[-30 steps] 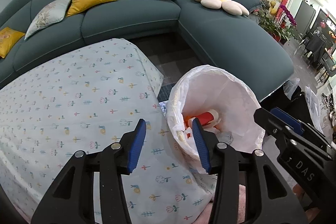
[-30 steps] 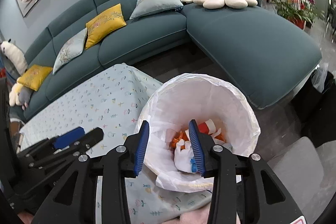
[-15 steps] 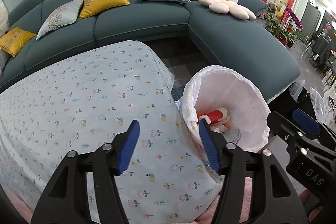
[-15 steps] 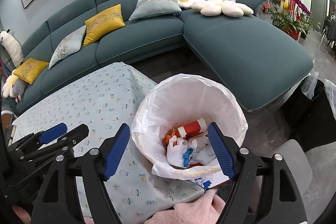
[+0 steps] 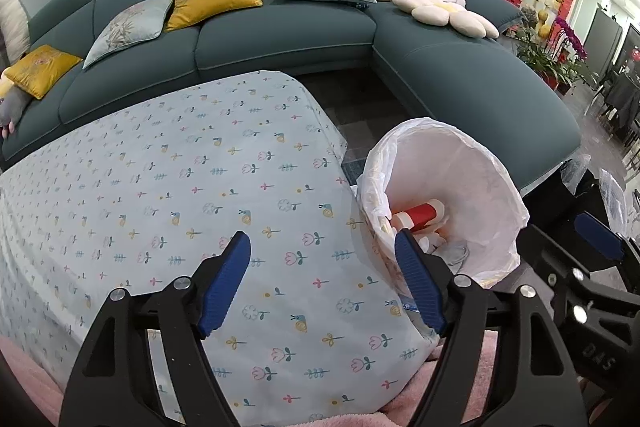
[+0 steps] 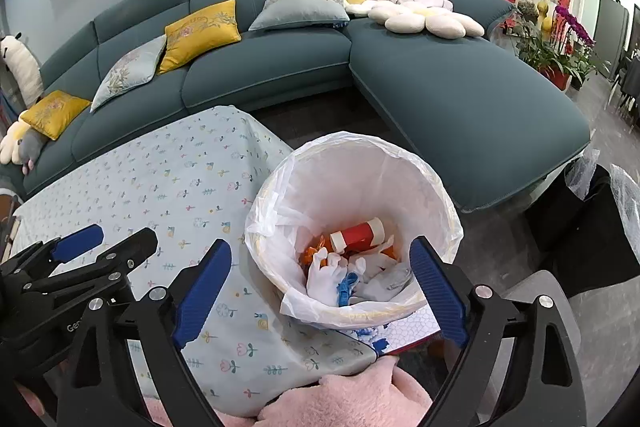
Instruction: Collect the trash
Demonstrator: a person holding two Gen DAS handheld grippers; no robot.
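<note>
A bin lined with a white bag [image 6: 360,163] stands beside the table's near right corner; it also shows in the left wrist view [image 5: 480,163]. Inside lie a red and white tube [image 6: 358,233], orange scraps, white crumpled plastic [image 6: 324,277] and a blue bit. The tube shows in the left wrist view [image 5: 418,213] too. My right gripper [image 6: 320,293] is open and empty, its jaws spread wide above the bin's near rim. My left gripper [image 5: 332,281] is open and empty above the table's near right part. Each gripper shows in the other's view.
The table wears a pale floral cloth [image 5: 160,187]. A teal corner sofa [image 6: 460,99] with cushions wraps the far and right sides. Dark floor lies between sofa and table. A pink fluffy sleeve [image 6: 360,399] sits at the bottom. Black bags [image 6: 592,227] stand at right.
Both grippers have opened wide from nearly shut and drawn back up from the bin. The trash lies loose in the bin.
</note>
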